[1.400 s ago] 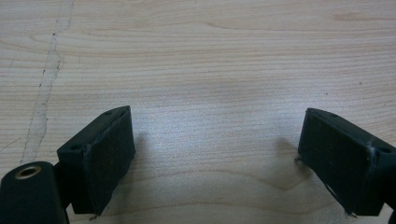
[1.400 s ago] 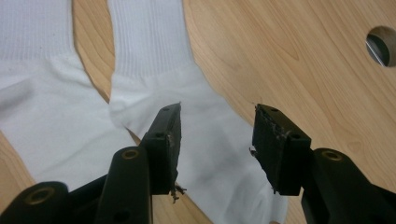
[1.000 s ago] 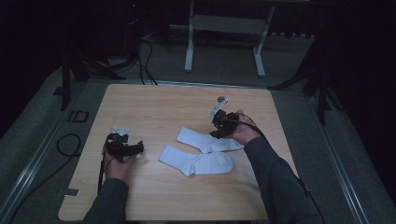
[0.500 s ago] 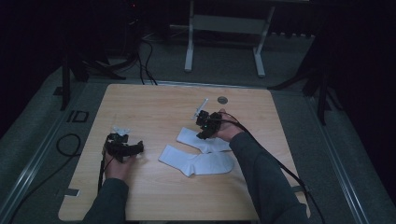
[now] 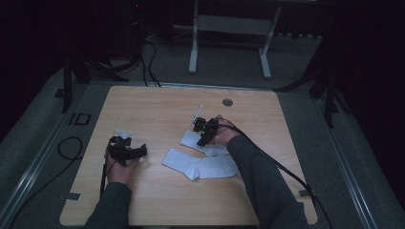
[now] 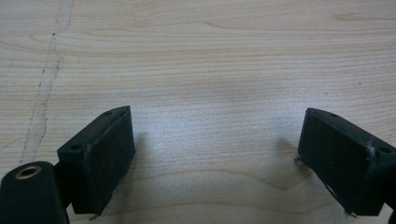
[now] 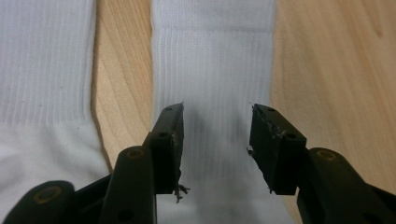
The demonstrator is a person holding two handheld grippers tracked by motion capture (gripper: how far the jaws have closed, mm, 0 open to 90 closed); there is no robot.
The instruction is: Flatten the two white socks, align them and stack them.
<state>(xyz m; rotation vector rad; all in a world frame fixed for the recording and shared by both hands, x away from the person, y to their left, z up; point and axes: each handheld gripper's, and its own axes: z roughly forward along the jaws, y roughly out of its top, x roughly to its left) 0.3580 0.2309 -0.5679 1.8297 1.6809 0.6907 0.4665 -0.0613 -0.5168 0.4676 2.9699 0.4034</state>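
Right gripper view shows the right gripper (image 7: 215, 140) with jaws apart over the far sock (image 7: 212, 70), not yet pinching; next it must lower and close. Two socks lie mid-table, toward the right edge; the near sock (image 5: 200, 164) untouched. Left gripper (image 6: 215, 154) rests open near the table's (image 5: 157, 109) left edge.

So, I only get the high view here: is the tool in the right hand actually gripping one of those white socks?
Observer: No. The right gripper has its jaws open above a white ribbed fabric sock, not pinching it.
Operator: Do the two socks touch there?
Observer: Not by the jaws. A strip of the light wooden table separates it from the other white sock.
Operator: And the tool in the left hand?
Observer: The left gripper has its jaws wide open with nothing between them, just bare wood beneath.
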